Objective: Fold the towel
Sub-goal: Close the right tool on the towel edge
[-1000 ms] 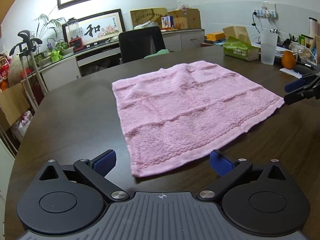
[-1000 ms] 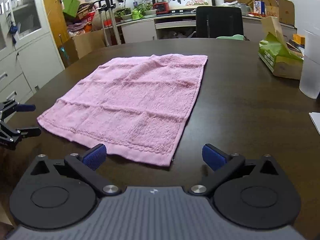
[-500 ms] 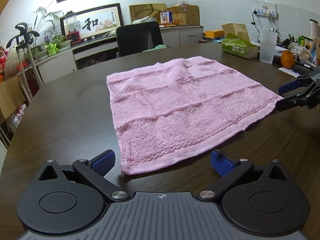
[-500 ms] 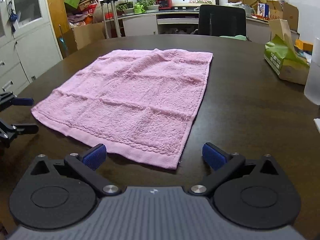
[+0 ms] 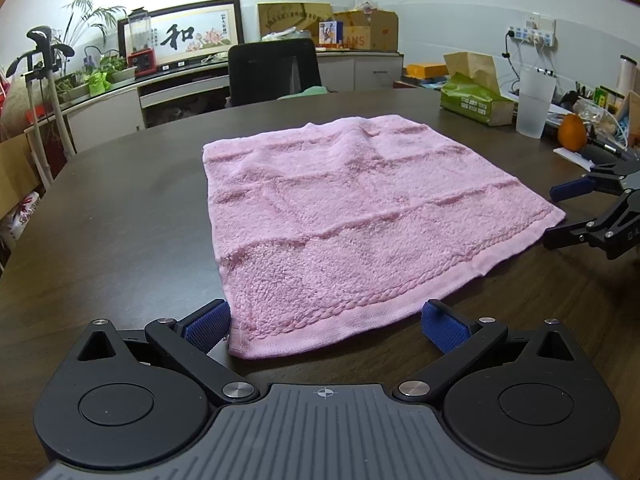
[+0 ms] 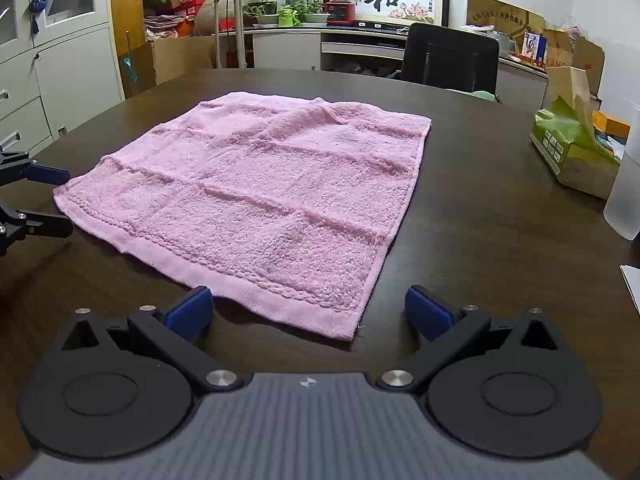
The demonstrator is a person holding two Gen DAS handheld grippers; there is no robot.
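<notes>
A pink towel (image 5: 352,216) lies spread flat on the dark wooden table (image 5: 120,232); it also shows in the right wrist view (image 6: 260,196). My left gripper (image 5: 326,326) is open, its blue-padded fingers either side of the towel's near-left corner, low over the table. My right gripper (image 6: 310,314) is open around the towel's near-right corner. In the left wrist view the right gripper (image 5: 554,216) shows at the right edge beside that corner. In the right wrist view the left gripper (image 6: 60,200) shows at the left edge.
A green tissue box (image 5: 474,102), a frosted plastic cup (image 5: 534,104) and an orange (image 5: 572,132) stand at the table's far right. A black office chair (image 5: 276,70) is behind the table. Cabinets (image 6: 48,76) line the left wall.
Both grippers have moved forward toward the towel's near edge, so each now straddles a near corner. The towel has not moved and both grippers stay open.
</notes>
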